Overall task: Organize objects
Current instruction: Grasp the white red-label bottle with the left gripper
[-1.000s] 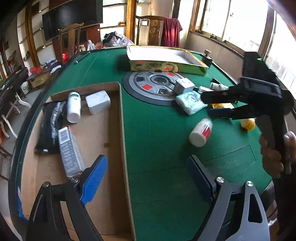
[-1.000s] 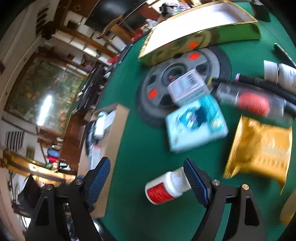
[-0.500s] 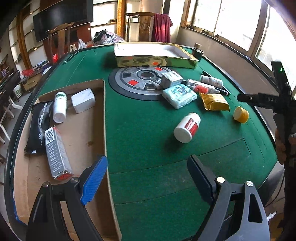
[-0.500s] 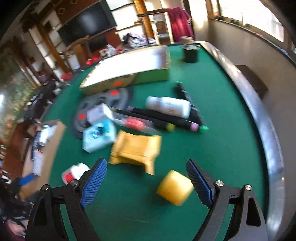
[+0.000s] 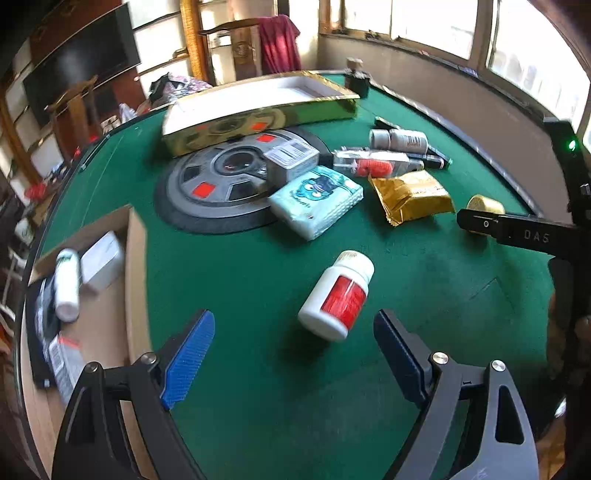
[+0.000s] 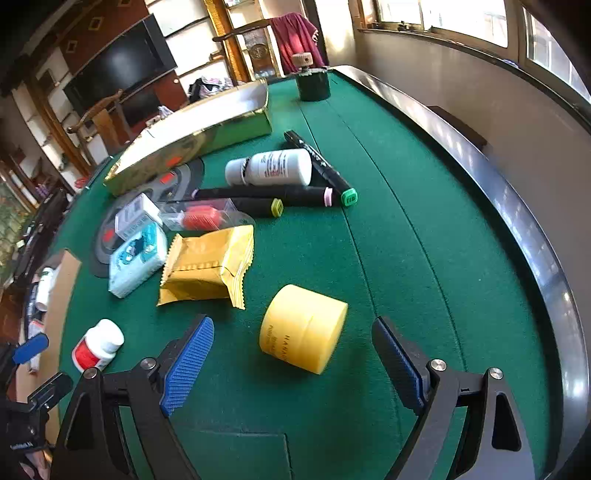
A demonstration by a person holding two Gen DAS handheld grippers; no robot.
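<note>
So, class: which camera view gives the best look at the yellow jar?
The right wrist view: the yellow jar lies on its side, large and unobstructed, just ahead of the open right gripper. In the left wrist view the jar is small, far off and partly hidden behind the other gripper's black body.

Windows (image 5: pixel 436 22) blazed with daylight | pale wall (image 6: pixel 461 85) ran beneath them | dark screen (image 6: pixel 122 70) hung opposite | wooden chair (image 5: pixel 240 44) wore a red cloth (image 5: pixel 277 44), perhaps a jacket | shelving (image 6: pixel 184 29) stood behind.

Right gripper (image 6: pixel 291 360) swung over — now frames yellow jar (image 6: pixel 303 328).
</note>
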